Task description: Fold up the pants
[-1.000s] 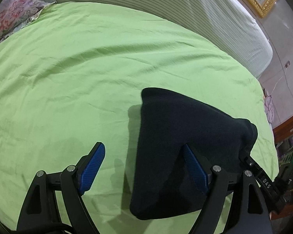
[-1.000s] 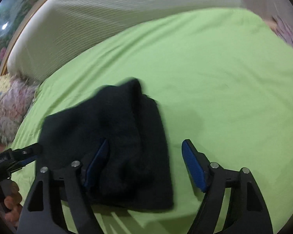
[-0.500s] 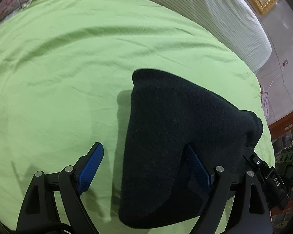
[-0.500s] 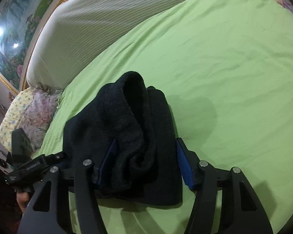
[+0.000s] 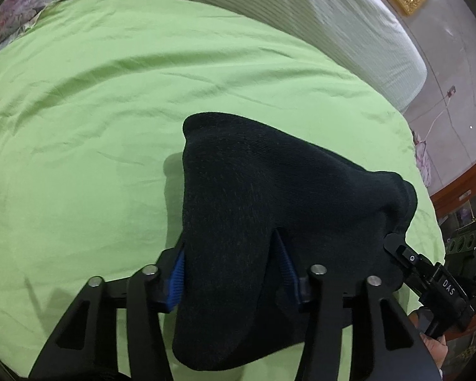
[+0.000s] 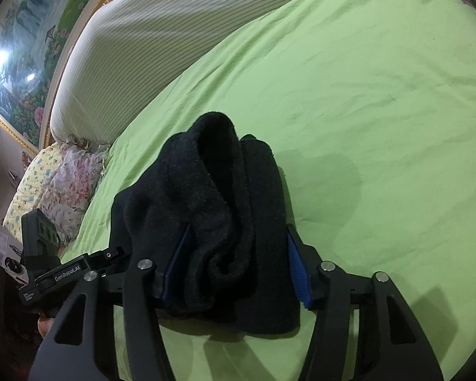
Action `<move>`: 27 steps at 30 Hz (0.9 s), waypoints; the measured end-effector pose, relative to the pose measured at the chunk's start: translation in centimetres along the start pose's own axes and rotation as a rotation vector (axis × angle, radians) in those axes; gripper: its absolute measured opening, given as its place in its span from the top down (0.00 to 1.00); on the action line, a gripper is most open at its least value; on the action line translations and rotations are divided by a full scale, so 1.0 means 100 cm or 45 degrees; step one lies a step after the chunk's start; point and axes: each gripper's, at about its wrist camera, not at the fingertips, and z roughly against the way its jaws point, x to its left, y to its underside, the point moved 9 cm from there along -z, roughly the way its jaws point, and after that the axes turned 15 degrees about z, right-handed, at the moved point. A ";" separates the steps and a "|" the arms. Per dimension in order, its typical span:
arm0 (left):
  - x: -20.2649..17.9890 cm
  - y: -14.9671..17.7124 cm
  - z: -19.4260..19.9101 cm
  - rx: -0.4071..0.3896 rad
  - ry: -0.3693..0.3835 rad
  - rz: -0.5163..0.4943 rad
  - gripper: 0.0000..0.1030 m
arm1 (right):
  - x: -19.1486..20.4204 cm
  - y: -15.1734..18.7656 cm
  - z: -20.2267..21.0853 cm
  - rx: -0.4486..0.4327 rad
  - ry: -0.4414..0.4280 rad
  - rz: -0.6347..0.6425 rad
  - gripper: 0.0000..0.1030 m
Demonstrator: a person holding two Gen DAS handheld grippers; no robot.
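Note:
The black pants [image 5: 269, 197] are folded into a thick bundle on the green bed sheet [image 5: 95, 111]. My left gripper [image 5: 231, 273] is shut on the bundle's near left end, its blue pads pressed into the cloth. My right gripper [image 6: 238, 270] is shut on the bundle's [image 6: 219, 190] other end, where stacked folded layers show. Each gripper shows in the other's view: the right one in the left wrist view [image 5: 428, 279] and the left one in the right wrist view [image 6: 63, 273].
A striped white headboard cushion [image 6: 158, 41] runs along the far side of the bed. Floral pillows [image 6: 57, 184] lie at the bed's corner. A framed painting [image 6: 19, 63] hangs behind. A wooden cabinet [image 5: 460, 184] stands past the bed edge.
Both grippers went from open around the bundle's ends to shut on them. The bundle now sits bunched between the pads and looks slightly raised.

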 end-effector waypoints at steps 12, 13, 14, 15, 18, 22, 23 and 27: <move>0.007 -0.006 0.062 -0.152 0.017 -0.003 0.67 | 0.053 -0.013 0.008 -0.073 -0.067 0.124 0.54; 0.010 -0.008 0.068 -0.167 0.011 0.003 0.67 | 0.061 -0.013 0.005 -0.072 -0.084 0.139 0.54; 0.015 -0.010 0.076 -0.187 0.003 0.011 0.67 | 0.068 -0.014 0.003 -0.073 -0.098 0.152 0.54; 0.020 -0.011 0.081 -0.199 -0.002 0.019 0.67 | 0.075 -0.014 0.002 -0.075 -0.111 0.165 0.54; 0.036 -0.017 0.098 -0.240 -0.015 0.047 0.67 | 0.092 -0.017 -0.005 -0.077 -0.145 0.206 0.54; 0.057 -0.029 0.117 -0.298 -0.040 0.087 0.67 | 0.118 -0.023 -0.021 -0.070 -0.194 0.265 0.54; 0.063 -0.032 0.120 -0.310 -0.046 0.097 0.67 | 0.122 -0.024 -0.023 -0.070 -0.200 0.272 0.54; 0.083 -0.046 0.130 -0.336 -0.063 0.131 0.67 | 0.142 -0.030 -0.040 -0.059 -0.233 0.305 0.54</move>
